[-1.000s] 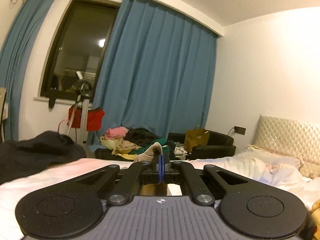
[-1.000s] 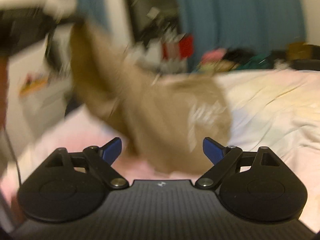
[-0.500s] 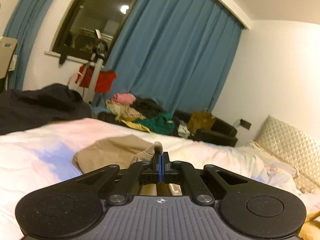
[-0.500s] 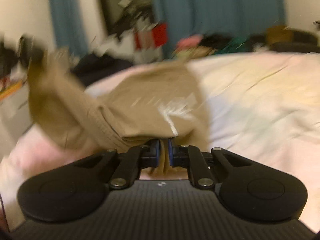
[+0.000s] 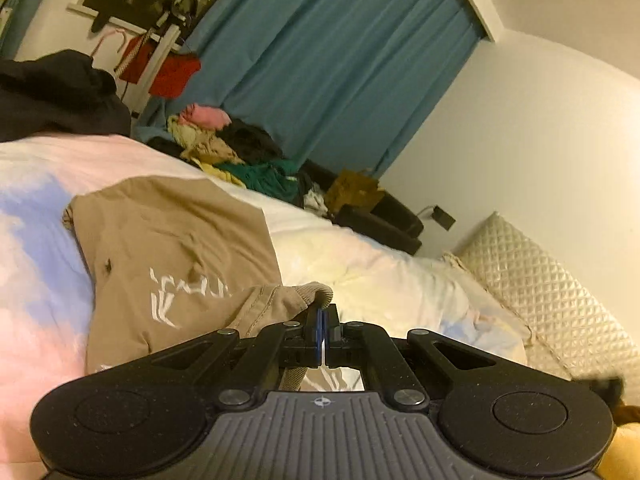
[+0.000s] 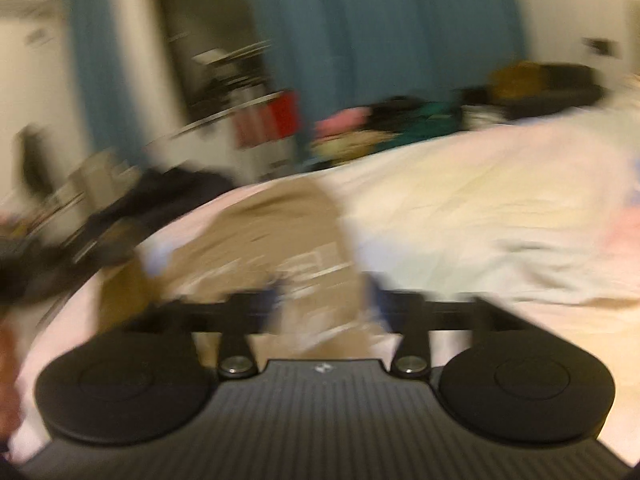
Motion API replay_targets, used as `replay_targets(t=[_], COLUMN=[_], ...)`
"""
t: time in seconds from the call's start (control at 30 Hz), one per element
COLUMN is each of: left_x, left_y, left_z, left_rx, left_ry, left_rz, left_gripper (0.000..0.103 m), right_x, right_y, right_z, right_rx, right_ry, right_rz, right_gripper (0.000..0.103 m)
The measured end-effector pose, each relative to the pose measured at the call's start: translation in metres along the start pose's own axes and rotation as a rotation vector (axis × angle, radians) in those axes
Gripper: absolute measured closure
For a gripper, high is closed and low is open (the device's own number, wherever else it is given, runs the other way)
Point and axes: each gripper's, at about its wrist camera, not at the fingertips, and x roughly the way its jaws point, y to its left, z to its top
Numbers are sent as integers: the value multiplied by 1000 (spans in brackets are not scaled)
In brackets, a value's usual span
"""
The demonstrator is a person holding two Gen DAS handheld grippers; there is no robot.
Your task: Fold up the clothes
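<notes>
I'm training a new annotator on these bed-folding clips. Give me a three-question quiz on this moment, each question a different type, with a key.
1. True or false: the left gripper is shut on the ribbed edge of the tan shirt.
2. Multiple choice: the right gripper is A) clamped on the shirt, B) open above the shirt, C) out of view.
3. Fill in: the shirt lies on the ____, and its printed lettering is ____ in colour.

Key: 1 true; 2 B, though that view is badly blurred; 3 bed, white.
</notes>
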Motion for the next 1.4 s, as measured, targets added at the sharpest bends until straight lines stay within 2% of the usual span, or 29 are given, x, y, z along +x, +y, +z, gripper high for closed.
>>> replay_targets(t=[0.2,0.27,0.4,0.53,0.6,0.67,0.73,0.83,0.97,1.03,1.07,1.1,1.17,1.23,1.27,1.3,1.33,1.37,1.4], left_x=[-8,-2,1,1,-1,-4,-7,-10,-14,-19,-23,-27,-36,-44,-46,-46,-46,-45,-43], left_y=[-11,-17,-24,-23,-23,-19,-16,-14,-28,-34,-37,-39,-43,-45,-44,-43,-41,-39,-36], left_z=[9,11,7,4,4,7,10,13,11,11,12,13,15,18,21,22,23,24,24], left_rx=[11,34,66,76,82,68,44,17,83,117,126,132,145,148,142,134,125,116,108], left_ry=[-41,-37,-22,-23,-42,-72,-91,-115,-143,-175,-196,-218,-263,-296,-299,-289,-276,-252,-225], left_rz=[21,32,36,57,100,138,155,170,149,145,150,155,166,179,187,198,208,219,229], left_gripper=[102,102,102,102,102,102,102,102,102,102,102,102,102,102,102,102,102,102,102], right_x=[20,25,34,45,51,48,35,9,-25,-30,-29,-25,-10,7,15,20,22,19,15], right_y=[46,39,30,44,51,41,26,18,6,10,13,16,15,7,-1,-10,-16,-17,-15], right_z=[-21,-22,-21,-32,-38,-39,-36,-26,-13,-11,-11,-13,-18,-26,-30,-35,-38,-39,-37], right_rx=[-145,-100,4,-98,-149,-103,-31,9,61,20,-18,-56,-102,-76,-24,49,108,129,115], right_ry=[28,25,44,104,135,141,97,-42,-229,-284,-285,-259,-139,25,114,189,221,213,178], right_rz=[-6,-20,8,-74,-114,-177,-239,-302,-384,-422,-440,-454,-466,-439,-387,-322,-288,-290,-311], right_gripper=[0,0,0,0,0,0,0,0,0,0,0,0,0,1,1,9,17,35,46])
